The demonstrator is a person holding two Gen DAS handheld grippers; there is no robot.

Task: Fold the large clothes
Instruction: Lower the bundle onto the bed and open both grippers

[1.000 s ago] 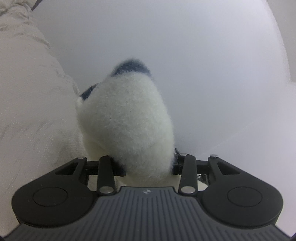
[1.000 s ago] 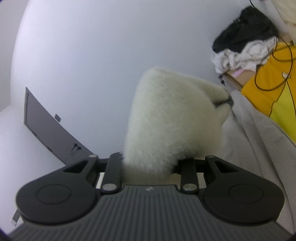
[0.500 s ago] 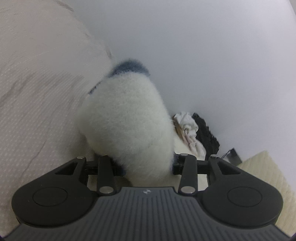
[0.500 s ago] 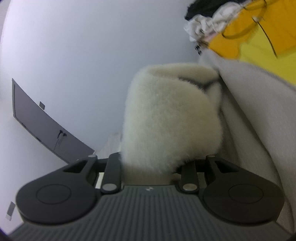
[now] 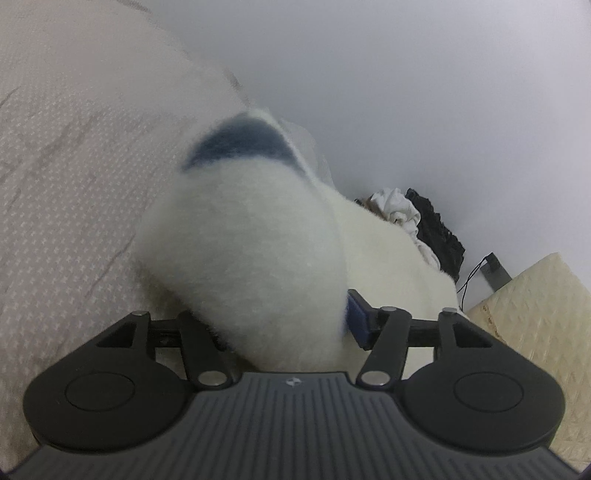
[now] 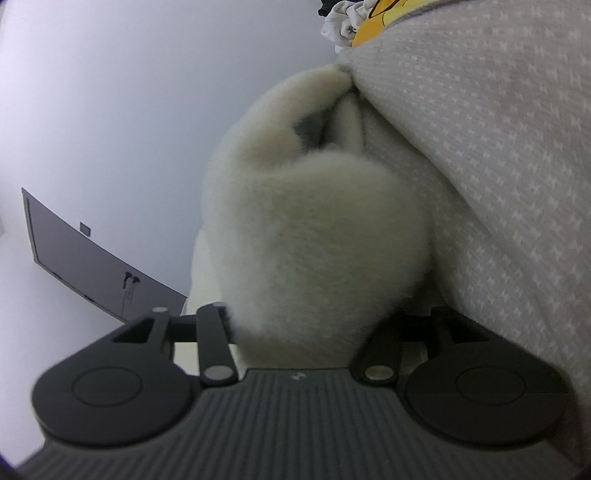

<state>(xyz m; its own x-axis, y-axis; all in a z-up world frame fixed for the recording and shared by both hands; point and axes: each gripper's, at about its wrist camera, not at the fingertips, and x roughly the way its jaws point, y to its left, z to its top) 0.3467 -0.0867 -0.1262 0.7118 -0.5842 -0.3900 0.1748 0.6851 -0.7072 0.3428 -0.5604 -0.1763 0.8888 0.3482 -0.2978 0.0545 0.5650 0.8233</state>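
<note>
A thick white fleece garment (image 5: 243, 236) with a navy patch (image 5: 240, 144) bulges up between the jaws of my left gripper (image 5: 284, 317). Those jaws are opening. The right blue pad (image 5: 358, 321) shows bare beside the fleece, and the left one is hidden by it. In the right wrist view, another bunched part of the same fleece (image 6: 314, 229) sits between the jaws of my right gripper (image 6: 310, 325). These jaws are also opening, and the pile hides their pads. Both bundles rest low against the grey textured bedcover (image 5: 74, 184).
The bedcover (image 6: 498, 166) fills the right side of the right wrist view, with a yellow garment (image 6: 373, 26) beyond it. A heap of white and black clothes (image 5: 413, 221) lies by the wall. A cream quilted mattress (image 5: 528, 314) stands at the right, a dark flat panel (image 6: 92, 266) at the left.
Both grippers have sunk with the fleece down onto the bedcover. Their linkages have spread apart, and the left gripper's blue pad has come clear of the fleece.
</note>
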